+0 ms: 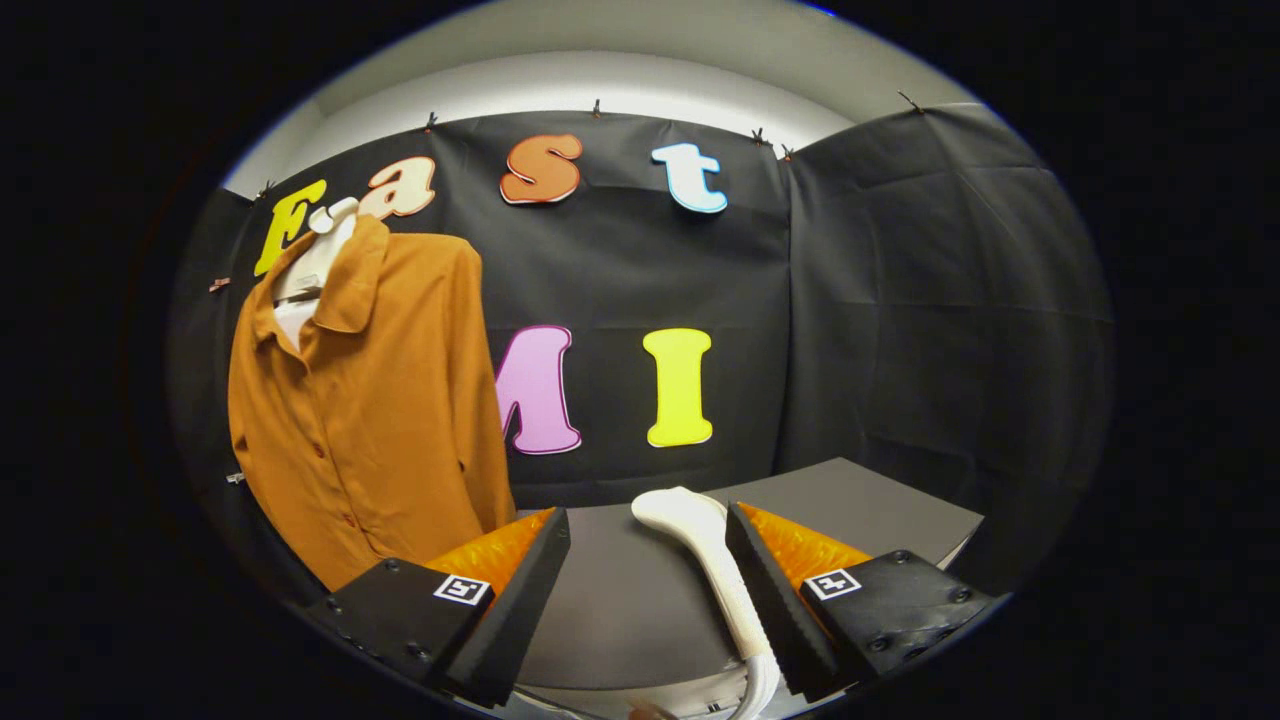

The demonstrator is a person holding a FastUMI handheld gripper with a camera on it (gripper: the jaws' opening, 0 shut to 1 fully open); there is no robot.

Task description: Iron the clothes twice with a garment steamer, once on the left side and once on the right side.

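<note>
In the gripper view, the gripper point(648, 545) stands with fingers spread wide, and the white garment steamer point(715, 575) lies on the dark table point(620, 600) between them, hard against the right finger. The orange shirt point(370, 400) hangs beyond the left finger. I judge the grasp comes first — centre the handle, then close evenly so it cannot twist.

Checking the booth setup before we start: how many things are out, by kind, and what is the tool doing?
Shirts: 1, the orange shirt hanging on a hanger
Hangers: 1
Steamers: 1, the white steamer on the table
Total: 3
The tool is open, steamer beside one finger.
</note>
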